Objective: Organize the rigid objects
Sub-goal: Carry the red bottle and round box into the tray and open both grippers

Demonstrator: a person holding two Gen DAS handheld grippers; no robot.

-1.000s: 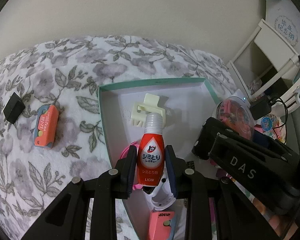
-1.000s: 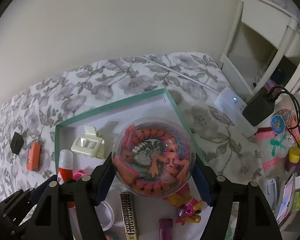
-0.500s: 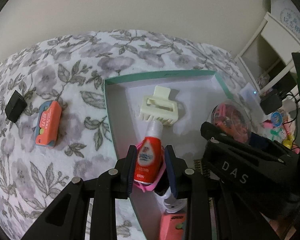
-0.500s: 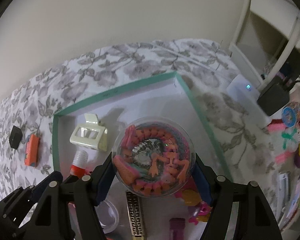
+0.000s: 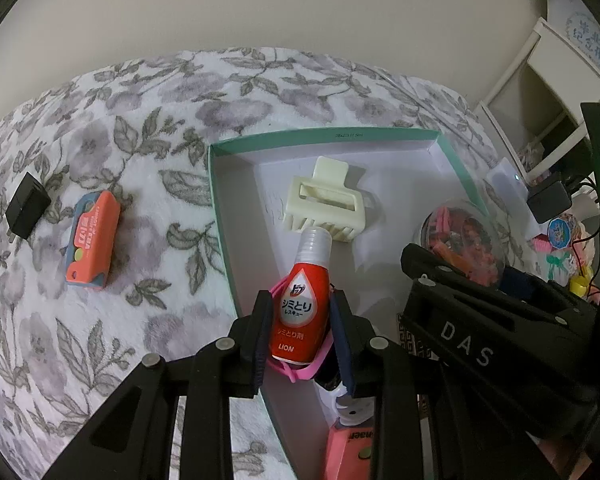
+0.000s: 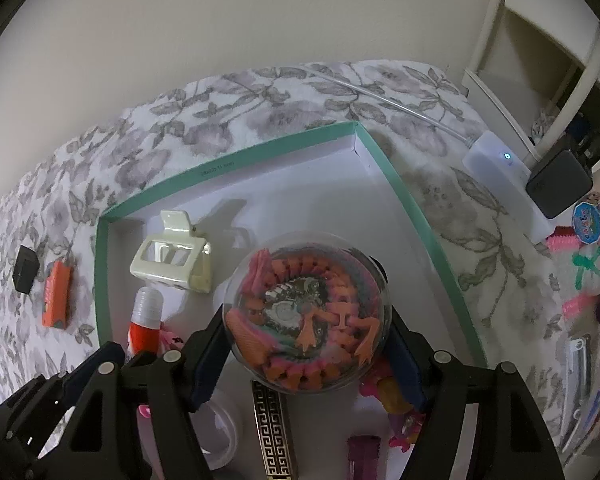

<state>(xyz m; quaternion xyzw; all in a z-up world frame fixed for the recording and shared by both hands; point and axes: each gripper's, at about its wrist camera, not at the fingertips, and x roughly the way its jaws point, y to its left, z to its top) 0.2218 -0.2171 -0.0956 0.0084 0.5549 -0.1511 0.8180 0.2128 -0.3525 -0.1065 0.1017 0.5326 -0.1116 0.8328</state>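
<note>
A red stain-remover bottle (image 5: 300, 312) with a clear cap sits between the pads of my left gripper (image 5: 302, 336), which is shut on it. It hangs over the left part of the teal-rimmed white tray (image 5: 324, 135), above a pink ring. My right gripper (image 6: 306, 356) is shut on a clear ball (image 6: 306, 316) holding an orange and pink toy, low over the middle of the tray (image 6: 228, 166). A cream hair claw (image 5: 324, 204) lies on the tray floor just beyond the bottle's cap, and the claw (image 6: 172, 256) lies left of the ball. Whether bottle or ball touches the floor I cannot tell.
On the floral blanket left of the tray lie an orange box (image 5: 92, 240) and a black plug cube (image 5: 27, 205). A gold patterned bar (image 6: 274, 432) and small toys lie in the tray's near end. A white power strip (image 6: 500, 172), a black adapter (image 6: 558, 184) and a shelf stand right.
The right gripper has sunk a little toward the tray with the ball still in it. The left gripper keeps the bottle, and its view has shifted only slightly.
</note>
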